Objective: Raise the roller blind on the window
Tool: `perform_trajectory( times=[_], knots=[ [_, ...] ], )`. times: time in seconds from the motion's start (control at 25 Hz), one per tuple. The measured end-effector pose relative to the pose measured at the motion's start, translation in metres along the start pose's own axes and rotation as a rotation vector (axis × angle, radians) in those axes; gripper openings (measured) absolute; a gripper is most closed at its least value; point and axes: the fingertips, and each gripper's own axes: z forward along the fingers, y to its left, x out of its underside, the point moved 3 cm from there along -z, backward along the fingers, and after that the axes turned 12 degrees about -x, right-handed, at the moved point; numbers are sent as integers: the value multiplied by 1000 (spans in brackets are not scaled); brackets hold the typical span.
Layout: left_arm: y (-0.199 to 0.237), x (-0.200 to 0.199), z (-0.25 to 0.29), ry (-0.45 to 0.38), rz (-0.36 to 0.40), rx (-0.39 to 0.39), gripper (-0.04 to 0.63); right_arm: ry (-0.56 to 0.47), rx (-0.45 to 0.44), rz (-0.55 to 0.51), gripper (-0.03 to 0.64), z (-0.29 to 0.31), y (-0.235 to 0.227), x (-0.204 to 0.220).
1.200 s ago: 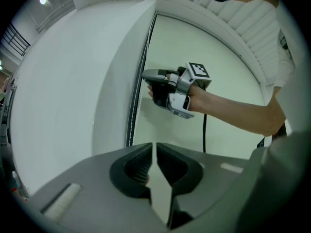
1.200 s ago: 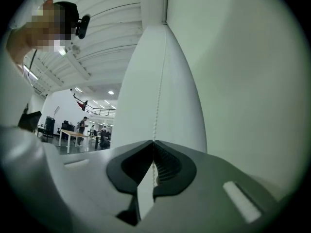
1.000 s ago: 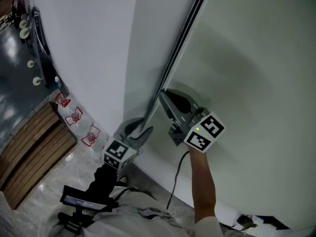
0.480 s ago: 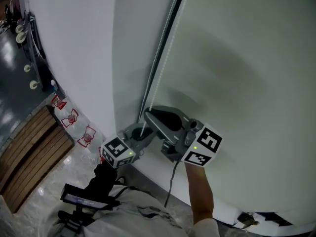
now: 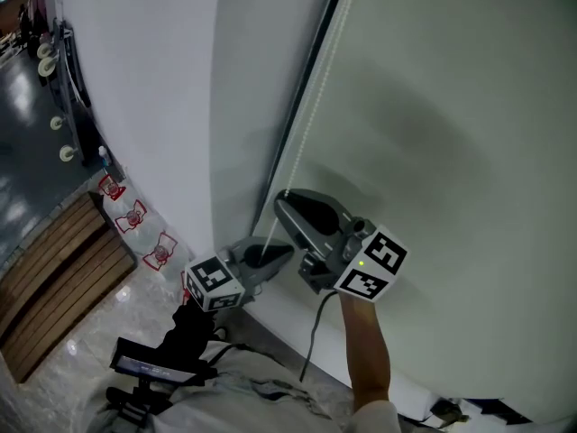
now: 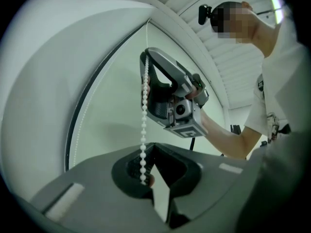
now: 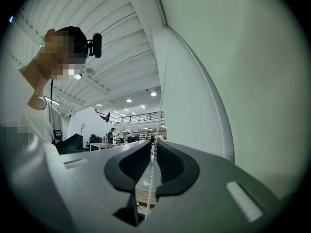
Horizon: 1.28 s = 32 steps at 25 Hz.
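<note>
1. The roller blind (image 5: 451,106) fills the right half of the head view, lowered over the window.
2. Its white bead chain (image 5: 307,124) runs down the blind's left edge, from top centre to the tongs at lower centre.
3. The left tongs (image 6: 148,178), lowest of the pair in the head view, are clenched on the bead chain, pinching it at their tips.
4. The right tongs (image 7: 153,152), just above and right of them, have just been opening. The chain passes loose through the narrow gap between their jaws.
5. Wooden slats (image 5: 54,260) lie at the lower left.

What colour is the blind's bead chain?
White. The bead chain shows best in the left gripper view.
</note>
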Motion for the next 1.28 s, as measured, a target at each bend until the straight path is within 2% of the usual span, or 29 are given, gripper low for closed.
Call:
perform_trajectory(
  times=[0.08,0.4,0.92,1.12,1.28],
  knots=[
    [0,1,-1,1,6,1,-2,-10,-5,-2,84,1,-3,-3],
    [-1,-1,2,5,25,-2,-2,-11,-6,-76,133,15,-36,-60],
    [5,-1,2,17,51,-11,-2,-120,-110,-176,124,45,-55,-189],
    [6,-1,1,20,60,-8,-2,-125,-133,-183,118,56,-58,-208],
    [5,5,1,28,69,0,-2,-141,-128,-201,64,56,-56,-210]
  ],
)
